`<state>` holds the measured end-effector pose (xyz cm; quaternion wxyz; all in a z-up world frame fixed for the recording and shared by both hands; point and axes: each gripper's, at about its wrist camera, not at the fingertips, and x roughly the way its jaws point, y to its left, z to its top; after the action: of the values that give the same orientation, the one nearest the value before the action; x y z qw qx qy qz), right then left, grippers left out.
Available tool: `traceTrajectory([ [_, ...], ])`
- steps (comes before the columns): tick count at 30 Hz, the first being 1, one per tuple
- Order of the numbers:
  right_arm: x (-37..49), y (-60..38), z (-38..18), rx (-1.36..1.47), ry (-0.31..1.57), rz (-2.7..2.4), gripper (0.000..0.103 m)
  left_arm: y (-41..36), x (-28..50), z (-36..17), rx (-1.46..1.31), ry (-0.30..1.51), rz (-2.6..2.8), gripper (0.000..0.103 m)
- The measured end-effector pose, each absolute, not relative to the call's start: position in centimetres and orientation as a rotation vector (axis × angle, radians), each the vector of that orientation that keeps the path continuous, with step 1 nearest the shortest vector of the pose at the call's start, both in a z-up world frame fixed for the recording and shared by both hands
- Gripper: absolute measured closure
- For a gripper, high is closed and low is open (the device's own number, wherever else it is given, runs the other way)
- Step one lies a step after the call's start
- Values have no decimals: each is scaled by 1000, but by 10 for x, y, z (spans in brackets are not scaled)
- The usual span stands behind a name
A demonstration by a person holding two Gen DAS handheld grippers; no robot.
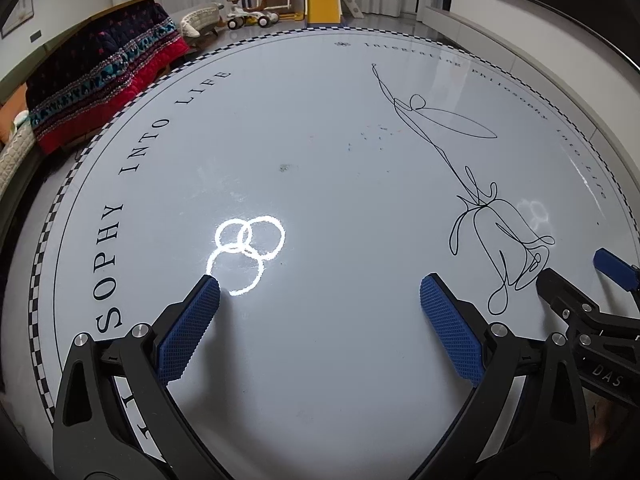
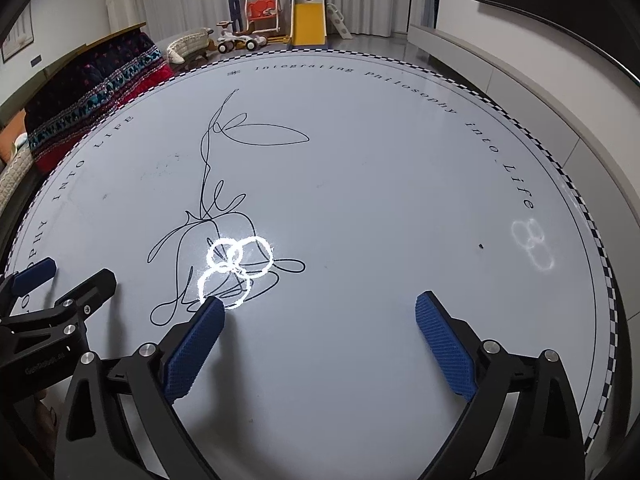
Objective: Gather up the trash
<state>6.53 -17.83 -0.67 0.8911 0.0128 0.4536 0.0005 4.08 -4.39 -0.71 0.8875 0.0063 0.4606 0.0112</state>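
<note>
My left gripper [image 1: 319, 286] is open and empty, held low over the round white table [image 1: 320, 360]. My right gripper [image 2: 319, 305] is open and empty too, over the same table [image 2: 360, 360]. Each gripper shows at the edge of the other's view: the right one [image 1: 576, 270] at the far right, the left one [image 2: 76, 270] at the far left. A small dark speck [image 1: 285, 168] lies near the table's middle in the left wrist view. Another tiny dark speck [image 2: 480, 246] lies to the right in the right wrist view. No larger piece of trash shows.
The table has a black line drawing [image 2: 224, 208], lettering and a checkered rim [image 2: 600, 256]. A sofa with a dark patterned blanket [image 1: 100, 76] stands past the left rim. A toy slide [image 1: 322, 0] and ride-on toys stand on the floor beyond the far rim.
</note>
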Motion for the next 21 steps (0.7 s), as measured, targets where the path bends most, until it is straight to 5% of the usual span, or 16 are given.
traceTrajectory([
  [21,67,-179,-6,23,945,2,3,-43,41,-7,13,958,23,6],
])
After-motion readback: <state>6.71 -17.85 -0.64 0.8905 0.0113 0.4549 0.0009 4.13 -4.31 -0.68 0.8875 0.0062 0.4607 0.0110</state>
